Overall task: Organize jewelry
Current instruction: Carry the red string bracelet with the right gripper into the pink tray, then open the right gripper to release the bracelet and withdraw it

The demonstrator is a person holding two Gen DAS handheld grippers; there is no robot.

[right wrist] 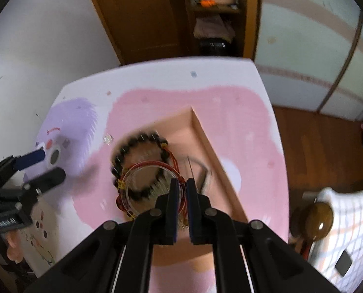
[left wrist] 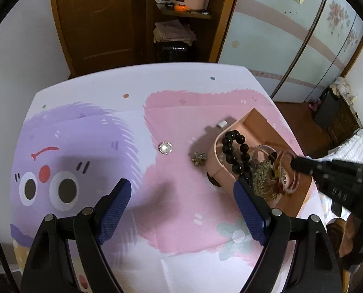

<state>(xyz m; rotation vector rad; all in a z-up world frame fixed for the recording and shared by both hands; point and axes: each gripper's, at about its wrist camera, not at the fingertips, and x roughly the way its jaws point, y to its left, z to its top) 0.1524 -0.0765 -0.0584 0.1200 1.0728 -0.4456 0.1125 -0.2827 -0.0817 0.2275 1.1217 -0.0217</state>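
The right wrist view is being blurred. A thin clear bangle with red cord [right wrist: 142, 171] is being pinched by the right gripper [right wrist: 181, 185] over the pink rectangular box [right wrist: 220, 161]; the left gripper [left wrist: 181, 190] is being held wide open above bare tabletop.

- White lettering on the left gripper [right wrist: 40, 168] body at eight o'clock, right wrist view: blurred, looks like "GenRobot AI".
- Right gripper [left wrist: 295, 162] body, three o'clock: upside-down letters, unreadable.
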